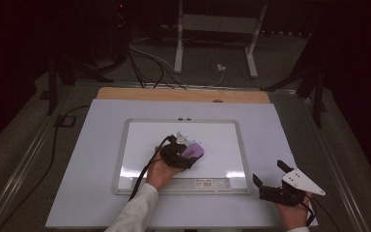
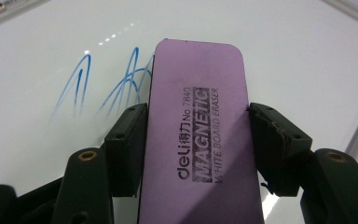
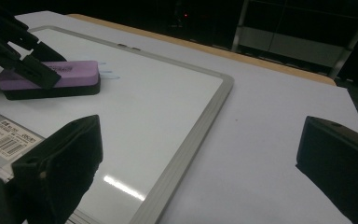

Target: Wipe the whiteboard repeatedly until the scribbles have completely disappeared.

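Right gripper point(image 1: 269, 175) sits nearest, at roughly 4 o'clock on the white table sheet point(image 1: 77, 193), held in the person's right hand point(image 1: 293, 215). Its jaws stand spread wide, nothing between them; the right gripper view shows bare sheet in the gap. Grey three-cornered plate on top, pointing toward 4 o'clock. It lies off the whiteboard, just beyond the board's near right corner.

Left hand point(image 1: 158, 171) reaches in from 6 o'clock, light sleeve point(image 1: 135, 212) on the forearm. Left gripper point(image 2: 196, 119) is pinching a purple eraser point(image 2: 200, 121) across its width, one black pad on each long side. Printed on the eraser's top: "deli No 7840 MAGNETIC WHITE BOARD ERASER". Black cable trails back from this gripper toward 7 o'clock across the board frame.

Eraser lies flat on the whiteboard point(image 1: 222, 140), dark felt side down, a little left of the board's centre and toward its near half. In the right gripper view it shows at about 10 o'clock, pad face touching the surface.

Blue marker strokes point(image 2: 81, 81) on the board, looped and slanting, just beside the eraser's far left corner; one stroke runs under its edge.

Whiteboard has a grey frame with rounded corners and a barcode label point(image 3: 7, 140) on its near strip. Board lies centred on the sheet. Wooden table edge point(image 1: 183, 95) shows at 12 o'clock. Beyond that, dark floor, cables point(image 1: 145, 67), white stand legs point(image 1: 178, 43).
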Motion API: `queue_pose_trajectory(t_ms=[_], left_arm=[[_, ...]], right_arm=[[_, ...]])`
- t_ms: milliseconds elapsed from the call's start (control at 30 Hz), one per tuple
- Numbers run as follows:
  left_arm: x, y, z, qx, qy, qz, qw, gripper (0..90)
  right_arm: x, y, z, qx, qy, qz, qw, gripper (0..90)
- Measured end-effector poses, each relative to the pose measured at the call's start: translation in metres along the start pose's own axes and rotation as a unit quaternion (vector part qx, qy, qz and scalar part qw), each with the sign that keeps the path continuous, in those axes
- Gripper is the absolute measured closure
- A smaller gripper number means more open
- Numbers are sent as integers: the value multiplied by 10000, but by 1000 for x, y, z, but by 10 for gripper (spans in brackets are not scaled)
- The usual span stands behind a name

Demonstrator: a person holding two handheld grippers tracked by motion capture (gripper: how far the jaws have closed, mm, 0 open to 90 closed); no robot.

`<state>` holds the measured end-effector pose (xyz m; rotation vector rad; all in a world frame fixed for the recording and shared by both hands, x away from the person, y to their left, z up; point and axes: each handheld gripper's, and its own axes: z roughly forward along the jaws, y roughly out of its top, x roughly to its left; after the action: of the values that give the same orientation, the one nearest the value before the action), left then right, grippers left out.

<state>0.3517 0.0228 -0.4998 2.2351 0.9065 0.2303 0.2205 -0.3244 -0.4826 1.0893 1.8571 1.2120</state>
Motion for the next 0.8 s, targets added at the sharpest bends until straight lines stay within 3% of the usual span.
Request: queue_pose_trajectory(t_ms=[200, 367, 467, 567, 700, 800], left_arm=[[25, 2, -2, 36, 435, -232, 9988, 418], [64, -1, -11, 59, 1007, -714, 9923, 419], [78, -1, -13, 52, 1153, -922, 9890, 419], [76, 2, -11, 90, 1200, -907, 9886, 418], [59, 7, -3, 82, 1007, -753, 9920, 419], [37, 12, 3, 103, 859, -486, 9951, 418]], right_arm=[[-1, 0, -1, -8, -10, 23, 10000, 8], [-1, 0, -1, -7, -7, 27, 10000, 8], [-1, 0, 0, 8, 0, 20, 10000, 8], [0, 0, 1, 9, 2, -1, 10000, 8], [-1, 0, 1, 10, 0, 6, 10000, 8], [-1, 0, 0, 2, -2, 4, 10000, 8]])
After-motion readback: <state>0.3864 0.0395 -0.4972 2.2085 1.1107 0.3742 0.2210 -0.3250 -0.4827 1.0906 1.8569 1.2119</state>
